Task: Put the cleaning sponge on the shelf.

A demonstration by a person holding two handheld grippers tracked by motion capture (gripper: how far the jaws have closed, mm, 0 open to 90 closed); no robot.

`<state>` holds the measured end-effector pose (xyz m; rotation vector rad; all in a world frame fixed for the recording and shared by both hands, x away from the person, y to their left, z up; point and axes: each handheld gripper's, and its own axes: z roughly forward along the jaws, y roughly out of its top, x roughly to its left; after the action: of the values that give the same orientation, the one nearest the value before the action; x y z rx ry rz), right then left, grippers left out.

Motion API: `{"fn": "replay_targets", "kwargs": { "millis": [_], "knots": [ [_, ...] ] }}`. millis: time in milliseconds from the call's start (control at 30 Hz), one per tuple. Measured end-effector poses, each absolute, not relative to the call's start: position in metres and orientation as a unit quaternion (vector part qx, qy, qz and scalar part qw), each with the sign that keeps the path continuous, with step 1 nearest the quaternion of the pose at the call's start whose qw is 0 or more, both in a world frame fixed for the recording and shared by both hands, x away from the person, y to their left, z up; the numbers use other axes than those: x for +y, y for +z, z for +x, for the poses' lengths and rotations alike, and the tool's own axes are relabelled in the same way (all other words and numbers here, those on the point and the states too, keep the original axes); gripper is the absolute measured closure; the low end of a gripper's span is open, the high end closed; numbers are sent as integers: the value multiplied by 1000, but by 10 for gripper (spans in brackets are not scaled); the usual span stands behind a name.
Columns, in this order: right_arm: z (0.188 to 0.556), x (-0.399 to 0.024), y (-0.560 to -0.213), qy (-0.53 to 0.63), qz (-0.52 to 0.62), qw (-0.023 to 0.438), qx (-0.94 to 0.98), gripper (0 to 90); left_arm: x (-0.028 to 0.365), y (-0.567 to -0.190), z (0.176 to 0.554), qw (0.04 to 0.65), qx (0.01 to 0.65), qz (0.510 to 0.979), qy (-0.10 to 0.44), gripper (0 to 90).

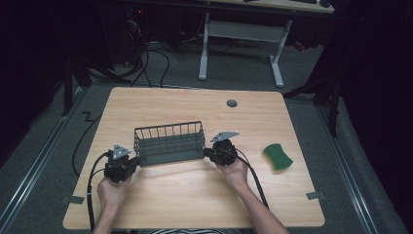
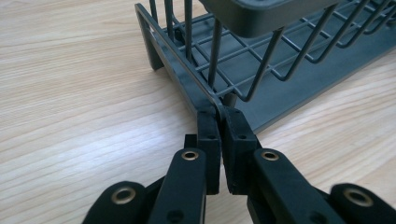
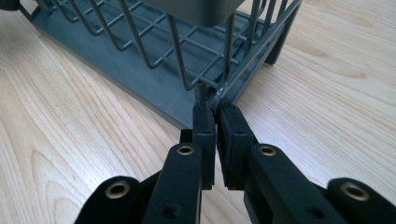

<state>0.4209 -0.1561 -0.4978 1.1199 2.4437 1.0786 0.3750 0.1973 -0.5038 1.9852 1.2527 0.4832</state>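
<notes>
Forearms are running off the high view's bottom edge. Both gripper views are cutting the rack [image 2: 280, 65] off at the top edge; its far end is lying out of frame. The 2 pads [image 3: 204, 122] are covering the rack's edge where they are closing on it.

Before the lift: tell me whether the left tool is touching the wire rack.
Touching. In the left gripper view, the left tool is pinched on the wire rack's bottom corner edge.

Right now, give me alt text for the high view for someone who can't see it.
Two hand-held grippers, left gripper and right gripper, pinch opposite ends of a grey wire basket on a wooden table. A green sponge lies to the right.
</notes>
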Motion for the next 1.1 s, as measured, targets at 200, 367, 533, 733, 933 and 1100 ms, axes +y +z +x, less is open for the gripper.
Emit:
{"fn": "replay_targets", "kwargs": {
  "millis": [200, 367, 533, 733, 933, 1100],
  "knots": [
    [414, -167, -497, 369, 386, 124, 837, 863, 187, -503, 371, 367, 479, 776, 181, 867],
    [408, -178, -496, 373, 391, 123, 833, 863, 178, -502, 367, 371, 471, 781, 176, 867],
    [399, -191, -496, 378, 397, 126, 827, 863, 168, -502, 364, 381, 464, 782, 169, 867],
    [383, -213, -497, 381, 411, 134, 817, 863, 149, -502, 361, 388, 441, 792, 164, 867],
    [368, -229, -497, 383, 419, 139, 811, 862, 137, -503, 359, 397, 428, 797, 154, 866],
    [358, -240, -498, 386, 427, 140, 806, 862, 126, -504, 357, 400, 415, 803, 149, 865]
  ]
}}
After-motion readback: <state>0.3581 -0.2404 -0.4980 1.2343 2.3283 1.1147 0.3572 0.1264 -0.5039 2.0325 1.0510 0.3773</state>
